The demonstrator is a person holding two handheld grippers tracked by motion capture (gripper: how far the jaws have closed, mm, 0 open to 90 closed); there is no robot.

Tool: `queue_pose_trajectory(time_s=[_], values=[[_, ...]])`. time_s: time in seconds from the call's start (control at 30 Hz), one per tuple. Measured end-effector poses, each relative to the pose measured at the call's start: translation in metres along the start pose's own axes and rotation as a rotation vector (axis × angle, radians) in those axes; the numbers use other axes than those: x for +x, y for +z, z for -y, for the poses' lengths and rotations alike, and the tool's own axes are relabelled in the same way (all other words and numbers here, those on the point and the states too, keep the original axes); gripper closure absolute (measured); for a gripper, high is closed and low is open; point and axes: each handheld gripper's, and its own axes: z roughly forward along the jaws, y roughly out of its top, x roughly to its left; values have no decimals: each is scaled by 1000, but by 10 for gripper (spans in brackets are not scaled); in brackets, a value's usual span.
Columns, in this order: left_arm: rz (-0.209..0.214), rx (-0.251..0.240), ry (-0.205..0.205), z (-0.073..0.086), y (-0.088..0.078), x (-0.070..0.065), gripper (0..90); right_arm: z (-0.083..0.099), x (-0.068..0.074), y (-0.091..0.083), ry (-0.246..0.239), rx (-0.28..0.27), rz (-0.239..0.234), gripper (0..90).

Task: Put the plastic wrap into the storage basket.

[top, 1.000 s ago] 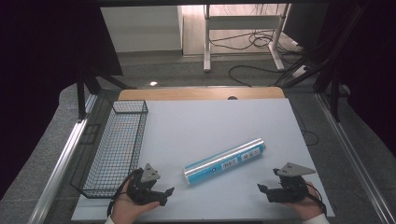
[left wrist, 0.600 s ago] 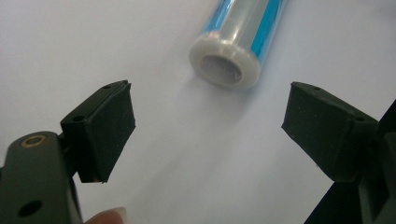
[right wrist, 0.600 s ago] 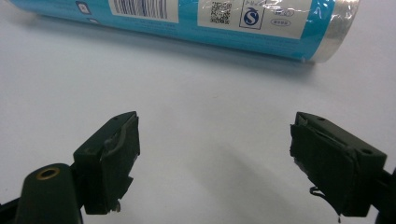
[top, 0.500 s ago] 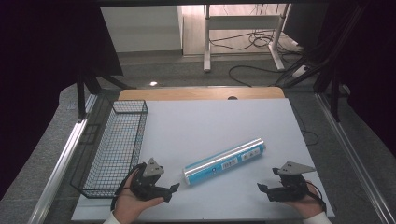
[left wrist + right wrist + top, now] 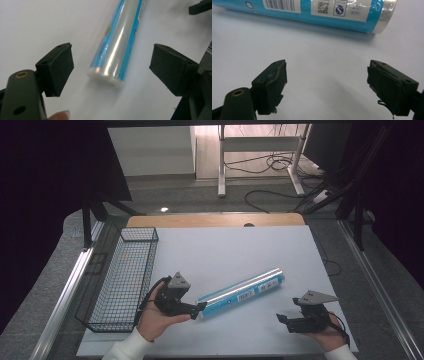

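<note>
Near left: left gripper at near end of foil-wrapped roll, jaws apart and just closing, pads not touching. Right gripper apart, roll beyond. Wire basket bare inside, left of roll on white surface.

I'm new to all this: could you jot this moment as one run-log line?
left claw: open, closing, astride blue roll end, no contact | right claw: open, beside roll | wire basket: left
</note>
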Motion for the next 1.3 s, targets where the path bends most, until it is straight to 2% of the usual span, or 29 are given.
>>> queue_pose_trajectory(time_s=[0.3, 0.33, 0.57, 0.87, 0.97, 1.3], values=[[-7, -3, 31, -21, 16, 2, 202, 2, -3, 1, 3, 9, 2, 165], [-6, -15, 39, -24, 18, 1, 202, 2, -3, 1, 4, 8, 1, 165], [20, -14, 58, -38, 28, 2, 208, 1, -1, 2, 2, 13, 2, 165], [39, 7, 56, -44, 45, 2, 212, 2, -1, 3, 3, 20, 4, 165], [72, 20, 44, -50, 55, 3, 212, 2, -2, 3, 1, 20, 6, 165], [115, 76, 83, -68, 84, -7, 223, 2, -1, 3, 0, 12, 3, 165]])
